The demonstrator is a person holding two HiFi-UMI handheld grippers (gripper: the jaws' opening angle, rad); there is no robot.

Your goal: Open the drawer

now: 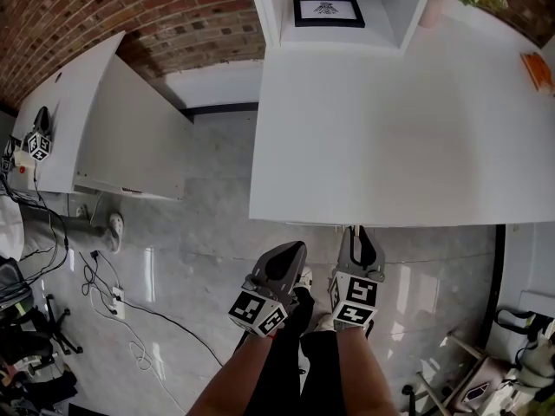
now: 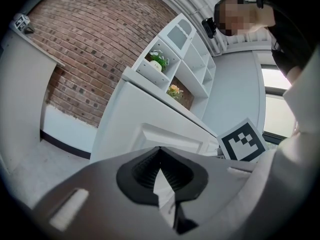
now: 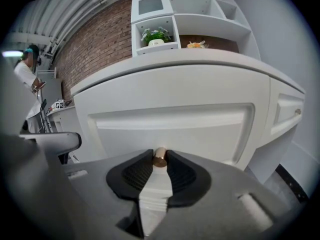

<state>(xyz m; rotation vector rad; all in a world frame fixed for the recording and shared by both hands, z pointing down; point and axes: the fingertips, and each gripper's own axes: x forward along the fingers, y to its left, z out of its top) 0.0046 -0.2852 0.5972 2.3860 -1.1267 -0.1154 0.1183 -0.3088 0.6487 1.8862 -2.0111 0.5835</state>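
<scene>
One broad white desk with a flat top [image 1: 381, 128] fills the upper right of the head view, and a second, smaller white desk [image 1: 113, 128] stands apart at its left against the red brick wall [image 1: 130, 7]. Below the big desk's front edge the right gripper view shows two white drawer fronts. One is a wide panelled drawer front [image 3: 200, 129], lying closed, with its long axis running level along that front edge. The other is a narrower drawer front [image 3: 285, 114] beside it toward the desk's right corner. There are two grey grippers, each bearing a marker cube. The right gripper [image 1: 357, 237] reaches in under the desk's front edge and points at the wide drawer front. Its jaws are pinching one small brass round knob [image 3: 160, 157] at their very tips. The knob sits at the lower middle of the wide front and sticks straight out toward the gripper, square to the drawer's length. The left gripper [image 1: 295, 251] hangs just beside the right one, short of the front edge and over the pale floor [image 1: 199, 258], with its jaw tips pressed together on nothing.
</scene>
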